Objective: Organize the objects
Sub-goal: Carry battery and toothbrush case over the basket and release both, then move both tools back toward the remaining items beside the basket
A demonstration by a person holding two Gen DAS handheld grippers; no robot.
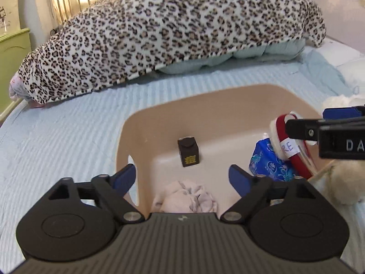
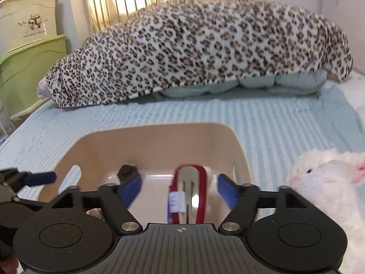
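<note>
A beige plastic bin (image 1: 141, 123) sits on the bed. Inside lie a small dark brown bottle (image 1: 188, 151), a blue patterned packet (image 1: 269, 162), a crumpled pink cloth (image 1: 187, 197) and a red-rimmed round object with a white label (image 1: 286, 141). My left gripper (image 1: 182, 178) is open and empty above the bin's near edge. My right gripper (image 2: 179, 186) is open over the bin; the red-rimmed object (image 2: 191, 189) stands between its fingers, apart from both pads. The right gripper also shows at the right in the left wrist view (image 1: 319, 125).
A leopard-print blanket (image 1: 159, 29) covers pillows at the far side of the light blue striped bed (image 1: 57, 141). A white plush toy (image 2: 326, 187) lies right of the bin. Green and cream storage boxes (image 2: 29, 68) stand left of the bed.
</note>
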